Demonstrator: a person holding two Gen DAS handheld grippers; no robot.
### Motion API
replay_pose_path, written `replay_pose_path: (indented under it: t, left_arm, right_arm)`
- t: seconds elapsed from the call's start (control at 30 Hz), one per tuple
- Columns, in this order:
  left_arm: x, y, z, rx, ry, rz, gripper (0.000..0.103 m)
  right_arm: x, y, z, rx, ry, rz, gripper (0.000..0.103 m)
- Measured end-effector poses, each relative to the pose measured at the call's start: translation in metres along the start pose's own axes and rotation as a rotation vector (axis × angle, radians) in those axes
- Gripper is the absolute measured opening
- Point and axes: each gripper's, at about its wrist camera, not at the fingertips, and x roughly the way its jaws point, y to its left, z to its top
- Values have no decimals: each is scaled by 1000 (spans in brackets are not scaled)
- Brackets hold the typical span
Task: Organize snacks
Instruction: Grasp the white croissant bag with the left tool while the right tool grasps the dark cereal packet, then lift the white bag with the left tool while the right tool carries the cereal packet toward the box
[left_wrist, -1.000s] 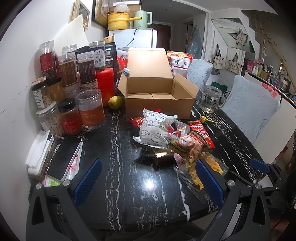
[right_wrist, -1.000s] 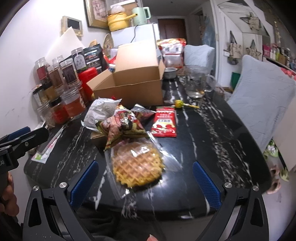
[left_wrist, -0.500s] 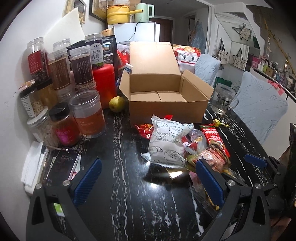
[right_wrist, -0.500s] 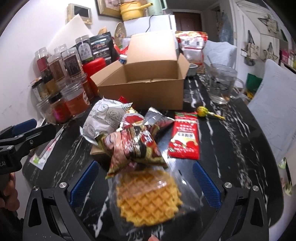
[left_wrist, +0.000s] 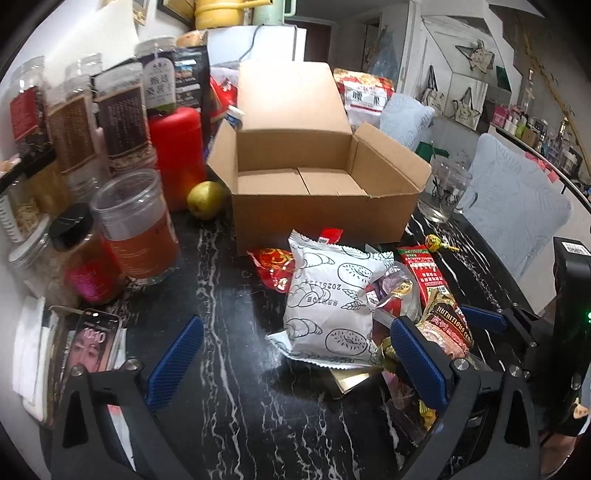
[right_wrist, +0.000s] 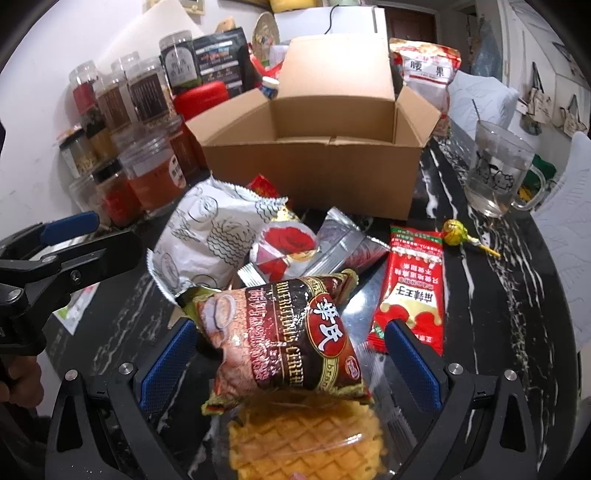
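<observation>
Brown cereal bag (right_wrist: 284, 339) lies straight ahead of the right claw (right_wrist: 288, 365), between its wide-spread fingers, long axis running away from the claw and tilted left, resting on the waffle pack (right_wrist: 306, 443). The left claw (left_wrist: 295, 354), also wide, sits farther left; the white bag (left_wrist: 332, 306) lies ahead of it. Beyond stands the open box (right_wrist: 317, 147). Both claws have closed in on the pile since a second ago.

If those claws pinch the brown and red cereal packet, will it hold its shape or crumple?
The brown and red cereal packet looks like puffy, glossy foil, so it would probably dent and crinkle. Its shine suggests it might slip. It lies atop the clear-wrapped waffle, so lifting may shift that.
</observation>
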Motion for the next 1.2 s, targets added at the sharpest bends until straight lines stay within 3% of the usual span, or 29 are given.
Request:
replay_pose_path:
  t: [0.03, 0.1, 0.3, 0.83, 1.07, 1.1, 1.2]
  left_arm:
    - [3, -1, 0, 1, 6, -2, 103]
    - [11, -2, 1, 3, 24, -6, 103]
    - [28, -6, 1, 6, 51, -27, 103]
    - [58, -11, 1, -7, 103, -76, 102]
    - [63, -7, -1, -19, 89, -51, 71]
    - [61, -6, -1, -25, 81, -78, 61]
    - [59, -4, 0, -29, 75, -67, 59]
  right_arm:
    - [0, -1, -1, 2, -1, 15, 99]
    - [-1, -3, -1, 14, -3, 56, 81]
    - [-10, -12, -1, 53, -21, 79, 59]
    - [-20, -29, -4, 119, -47, 57, 56]
    - [-21, -30, -5, 129, -47, 62, 56]
    - [-21, -31, -5, 130, -47, 64, 56]
    - [-21, -30, -5, 128, -48, 64, 56]
